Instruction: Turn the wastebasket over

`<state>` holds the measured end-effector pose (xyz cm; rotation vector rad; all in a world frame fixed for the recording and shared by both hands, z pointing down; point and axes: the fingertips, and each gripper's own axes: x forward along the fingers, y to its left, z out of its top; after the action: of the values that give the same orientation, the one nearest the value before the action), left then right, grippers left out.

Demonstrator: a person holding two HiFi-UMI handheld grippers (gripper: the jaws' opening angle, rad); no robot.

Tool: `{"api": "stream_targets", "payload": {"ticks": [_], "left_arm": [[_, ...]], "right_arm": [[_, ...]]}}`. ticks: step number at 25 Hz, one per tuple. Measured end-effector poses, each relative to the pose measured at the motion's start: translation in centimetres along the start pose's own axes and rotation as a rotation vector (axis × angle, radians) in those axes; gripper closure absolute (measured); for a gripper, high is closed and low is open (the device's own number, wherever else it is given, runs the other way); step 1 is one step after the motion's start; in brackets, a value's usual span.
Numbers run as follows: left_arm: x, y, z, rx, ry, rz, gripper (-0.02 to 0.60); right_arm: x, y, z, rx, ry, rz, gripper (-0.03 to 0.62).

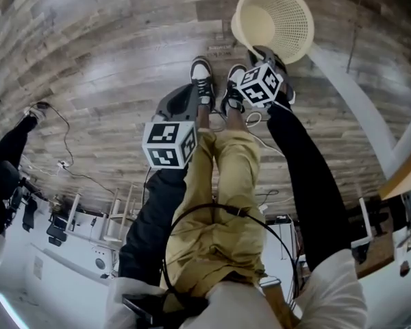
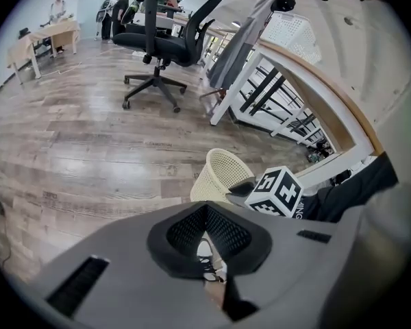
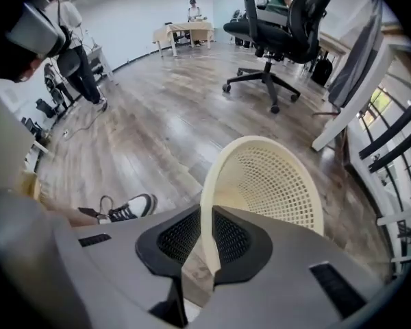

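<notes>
right gripper [image 1: 258, 51]: on wastebasket [image 1: 277, 16] rim | left gripper [image 1: 190, 91]: apart, over floor [image 1: 89, 81]

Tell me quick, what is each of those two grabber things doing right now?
Left gripper: closed, nothing between its jaws.
Right gripper: closed on the wastebasket rim.

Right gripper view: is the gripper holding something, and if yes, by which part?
Yes. The right gripper holds the wastebasket by its rim. The jaws are closed on the rim, one inside the basket and one outside.
</notes>
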<state>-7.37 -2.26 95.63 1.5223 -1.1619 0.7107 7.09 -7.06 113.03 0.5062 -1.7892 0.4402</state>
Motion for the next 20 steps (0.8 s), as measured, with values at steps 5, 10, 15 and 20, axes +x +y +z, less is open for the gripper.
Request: {"api": "stream_targets", "payload": {"ticks": [5, 10, 15, 20], "left_arm": [[-0.4, 1.1, -0.4, 0.002, -0.005, 0.005, 0.580], [-0.8, 1.3, -1.1, 0.003, -0.005, 0.006, 0.580], [-2.0, 0.6, -0.5, 0.017, -0.025, -0.009, 0.580], [-4.2, -1.1, 1.1, 0.044, -0.059, -0.020, 0.580]], "right_arm": [[1.6, 3.6, -0.5, 0.080, 0.025, 0.129, 0.531], [2.4, 5.3, -1.0, 0.200, 0.021, 0.238, 0.521], [-0.2, 4.2, -0.3, 0.375, -0.021, 0.264, 0.473], [-5.4, 2.8, 0.4, 0.428, -0.069, 0.212, 0.473]]}}
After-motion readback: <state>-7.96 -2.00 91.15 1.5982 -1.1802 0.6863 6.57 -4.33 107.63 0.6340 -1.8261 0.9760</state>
